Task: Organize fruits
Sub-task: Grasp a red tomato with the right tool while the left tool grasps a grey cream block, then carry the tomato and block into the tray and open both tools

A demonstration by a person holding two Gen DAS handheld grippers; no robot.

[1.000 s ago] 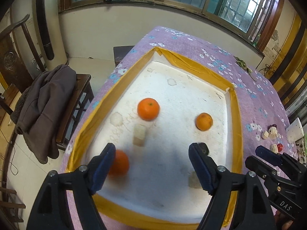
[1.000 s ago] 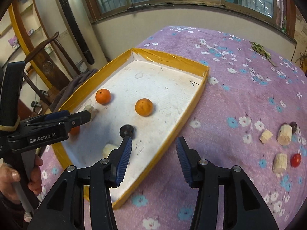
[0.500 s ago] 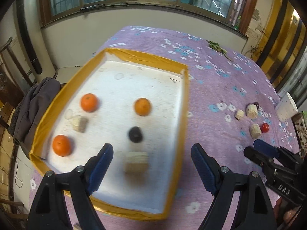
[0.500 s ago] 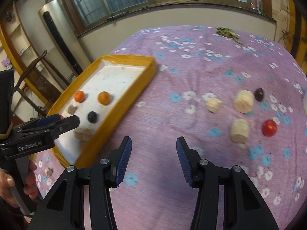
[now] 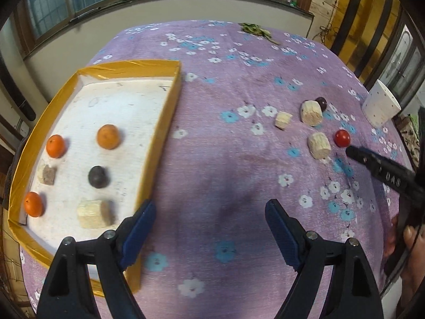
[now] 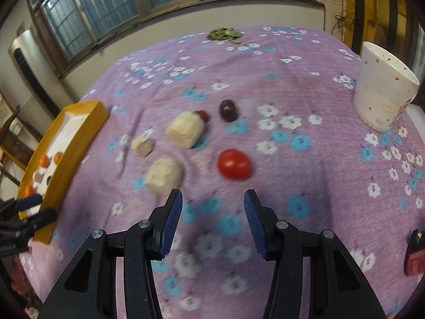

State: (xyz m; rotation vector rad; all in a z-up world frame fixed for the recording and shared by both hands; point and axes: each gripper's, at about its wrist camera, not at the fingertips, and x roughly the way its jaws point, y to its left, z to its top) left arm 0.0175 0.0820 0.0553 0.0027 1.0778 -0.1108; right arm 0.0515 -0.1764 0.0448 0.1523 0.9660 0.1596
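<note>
Both grippers swung off yellow-rimmed white tray (image 5: 162, 122) onto purple floral tablecloth (image 5: 225, 164). Left gripper (image 5: 207, 232) jaws just widened, empty. Right gripper (image 6: 212, 219) half-open, empty, red tomato (image 6: 234, 164) just ahead. Cork-like beige chunks (image 6: 162, 176) left, white cup (image 6: 382, 90) right. Right view blurry; small dark-red thing half hidden behind chunk.
</note>
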